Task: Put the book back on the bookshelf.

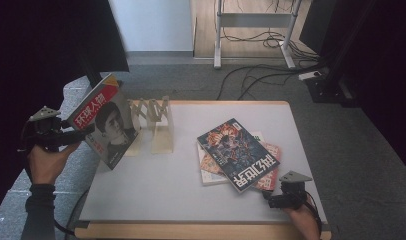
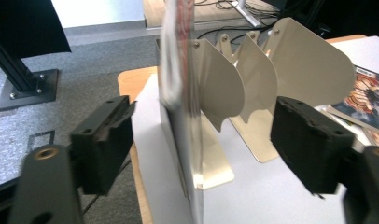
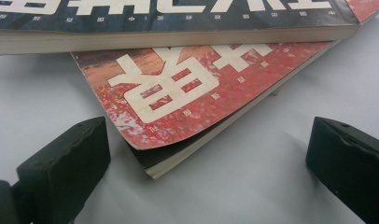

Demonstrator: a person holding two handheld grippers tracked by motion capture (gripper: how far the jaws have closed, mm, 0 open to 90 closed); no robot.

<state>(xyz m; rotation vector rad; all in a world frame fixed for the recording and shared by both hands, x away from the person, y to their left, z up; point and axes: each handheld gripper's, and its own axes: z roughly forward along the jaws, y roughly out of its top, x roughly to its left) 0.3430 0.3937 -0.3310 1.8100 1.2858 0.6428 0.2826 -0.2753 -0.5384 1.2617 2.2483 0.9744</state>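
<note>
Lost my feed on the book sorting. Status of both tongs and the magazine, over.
Left tongs open, magazine upright between the jaws beside the rack. Right tongs open, at the corner of the red book in the stack. Nothing in the way.

Red-banner magazine point(image 1: 107, 121) upright, table's left edge

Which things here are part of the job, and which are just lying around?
Part of the job: portrait magazine, bookend rack, magazine stack, left gripper, right gripper.
Lying about: floor cables, desk frame.
</note>
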